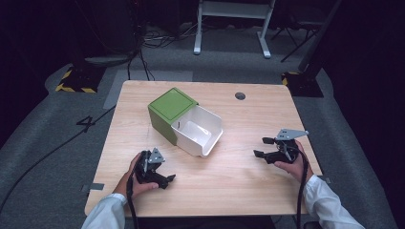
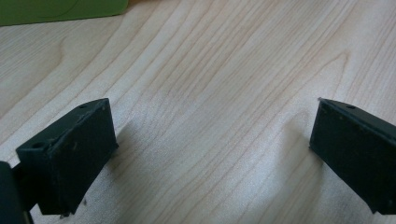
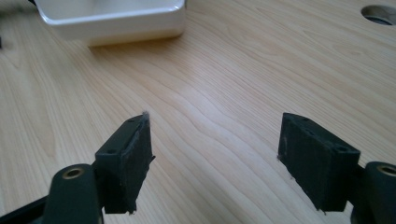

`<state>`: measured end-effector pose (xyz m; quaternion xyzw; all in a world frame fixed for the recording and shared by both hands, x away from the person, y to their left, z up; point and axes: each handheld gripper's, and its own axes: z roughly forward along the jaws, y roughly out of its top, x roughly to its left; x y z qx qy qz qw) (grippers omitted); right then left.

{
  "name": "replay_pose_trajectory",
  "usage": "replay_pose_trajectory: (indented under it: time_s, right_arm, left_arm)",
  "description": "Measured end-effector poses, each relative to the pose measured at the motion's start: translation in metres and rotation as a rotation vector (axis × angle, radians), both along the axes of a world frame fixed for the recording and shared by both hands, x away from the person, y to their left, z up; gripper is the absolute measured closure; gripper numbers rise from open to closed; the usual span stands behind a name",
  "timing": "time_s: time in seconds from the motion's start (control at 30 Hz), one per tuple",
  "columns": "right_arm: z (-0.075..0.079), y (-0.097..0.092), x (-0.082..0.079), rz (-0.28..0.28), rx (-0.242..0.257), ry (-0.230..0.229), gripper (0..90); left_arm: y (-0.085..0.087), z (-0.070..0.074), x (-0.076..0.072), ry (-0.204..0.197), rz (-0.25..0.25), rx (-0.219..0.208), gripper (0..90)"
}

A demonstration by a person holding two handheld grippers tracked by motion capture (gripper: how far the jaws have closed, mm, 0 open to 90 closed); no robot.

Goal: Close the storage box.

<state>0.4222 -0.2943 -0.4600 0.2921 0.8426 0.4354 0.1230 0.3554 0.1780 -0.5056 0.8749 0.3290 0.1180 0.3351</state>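
White drawer point(image 1: 200, 131) apparently empty, pulled open

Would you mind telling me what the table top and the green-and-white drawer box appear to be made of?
Table top: pale wood or wood-look laminate, matt; grain lines run across it. Green shell: likely plastic, matt, with a fine ridged top. White drawer: likely plastic, smooth and slightly glossy, with rounded corners and soft highlights.
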Motion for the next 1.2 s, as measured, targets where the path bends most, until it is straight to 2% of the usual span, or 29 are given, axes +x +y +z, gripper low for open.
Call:
replay_pose_trajectory:
  time_s: [0.47, 0.57, 0.6, 0.7, 0.73, 0.77, 0.83, 0.9, 1.0, 1.2]
  right_arm:
    - [-0.002, 0.05, -0.002, 0.065, -0.035, -0.021, 28.0]
    - [-0.001, 0.064, -0.002, 0.083, -0.035, -0.032, 29.3]
    - [-0.002, 0.074, -0.001, 0.102, -0.037, -0.028, 29.3]
    - [-0.003, 0.083, 0.0, 0.111, -0.034, -0.028, 29.8]
    - [-0.003, 0.095, 0.002, 0.124, -0.028, -0.024, 30.6]
    - [-0.003, 0.095, 0.002, 0.124, -0.028, -0.024, 30.6]
    - [-0.005, 0.111, 0.005, 0.14, -0.035, -0.026, 31.3]
    - [-0.007, 0.121, 0.007, 0.141, -0.056, -0.026, 31.5]
    - [-0.009, 0.132, 0.011, 0.149, -0.037, -0.008, 32.1]
    - [-0.007, 0.147, 0.014, 0.134, -0.036, -0.024, 31.3]
  left_arm:
    - [0.0, 0.0, 0.0, 0.0, 0.003, 0.0, 0.5]
    - [0.0, 0.0, 0.0, 0.0, 0.003, 0.0, 0.5]
    - [0.0, 0.0, 0.0, 0.0, 0.004, 0.0, 0.5]
    - [0.0, 0.0, 0.0, 0.0, 0.003, 0.0, 0.5]
    - [0.0, 0.0, 0.0, 0.001, 0.004, 0.0, 0.5]
    - [0.0, 0.0, 0.0, 0.001, 0.004, 0.0, 0.5]
    - [0.0, 0.0, -0.001, 0.002, 0.005, 0.001, 0.5]
    - [0.0, 0.0, -0.001, 0.002, 0.006, 0.001, 0.5]
    - [0.0, 0.0, 0.0, 0.0, 0.005, 0.0, 0.5]
    - [0.0, 0.0, -0.001, 0.002, 0.005, 0.001, 0.5]
